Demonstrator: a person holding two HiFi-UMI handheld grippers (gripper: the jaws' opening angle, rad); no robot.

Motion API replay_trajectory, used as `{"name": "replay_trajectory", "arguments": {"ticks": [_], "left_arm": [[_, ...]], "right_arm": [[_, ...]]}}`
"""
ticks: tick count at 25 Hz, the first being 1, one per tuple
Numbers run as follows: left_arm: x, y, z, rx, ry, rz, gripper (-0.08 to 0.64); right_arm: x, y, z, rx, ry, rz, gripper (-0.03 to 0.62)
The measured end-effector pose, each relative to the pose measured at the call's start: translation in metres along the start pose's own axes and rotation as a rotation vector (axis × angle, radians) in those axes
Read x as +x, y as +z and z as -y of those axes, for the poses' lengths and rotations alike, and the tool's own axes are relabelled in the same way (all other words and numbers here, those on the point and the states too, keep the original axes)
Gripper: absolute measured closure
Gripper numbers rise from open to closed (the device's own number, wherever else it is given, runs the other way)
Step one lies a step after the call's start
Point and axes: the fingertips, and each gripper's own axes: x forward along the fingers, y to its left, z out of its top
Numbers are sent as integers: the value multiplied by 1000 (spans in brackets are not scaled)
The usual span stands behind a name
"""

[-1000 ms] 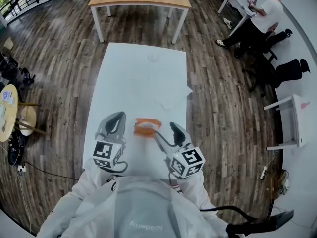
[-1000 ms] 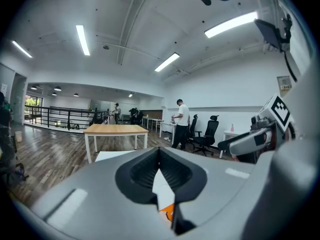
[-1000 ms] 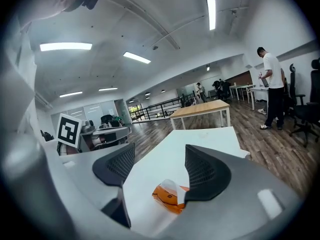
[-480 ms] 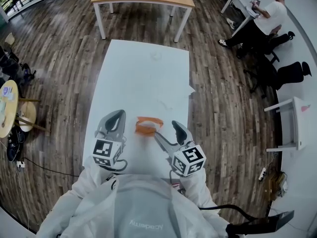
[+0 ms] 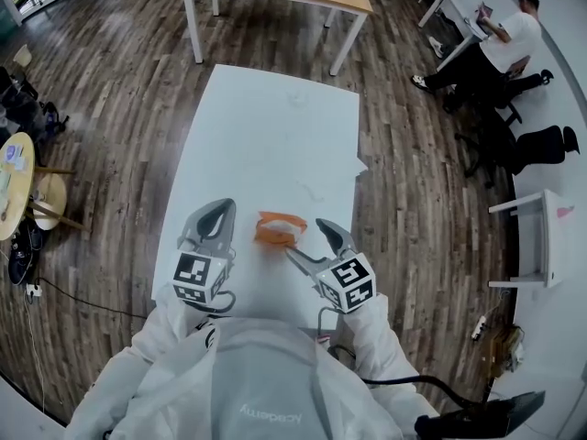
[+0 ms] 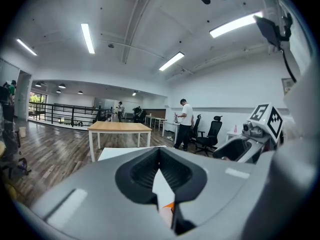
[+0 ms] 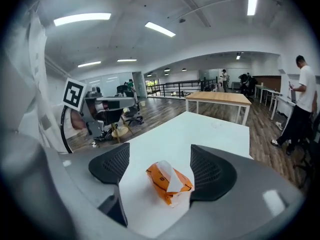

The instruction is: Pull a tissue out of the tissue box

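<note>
Lying just ahead of the right claw (image 5: 312, 244), its jaws just opened, orange tissue pack (image 7: 169, 183), untouched, left claw (image 5: 213, 220) closed.

I see the orange tissue pack (image 7: 183, 185) lying slightly crumpled near my end of the white surface (image 5: 266, 136), a white tissue (image 7: 168, 174) poking from its top opening.

Probably an open-plan office: desks (image 6: 120, 128), swivel chairs (image 6: 212, 134), ceiling strip lights (image 6: 88, 38).
</note>
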Motion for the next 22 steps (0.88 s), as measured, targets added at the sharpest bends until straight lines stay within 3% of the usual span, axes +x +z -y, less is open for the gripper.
{"name": "replay_trajectory", "arguments": {"ticks": [5, 22], "left_arm": [[0, -2, -1, -13, 2, 1, 560], [-2, -10, -13, -59, 35, -4, 560]], "right_arm": [[16, -12, 6, -87, 5, -95, 218], [62, -64, 26, -218, 72, -365, 265]]}}
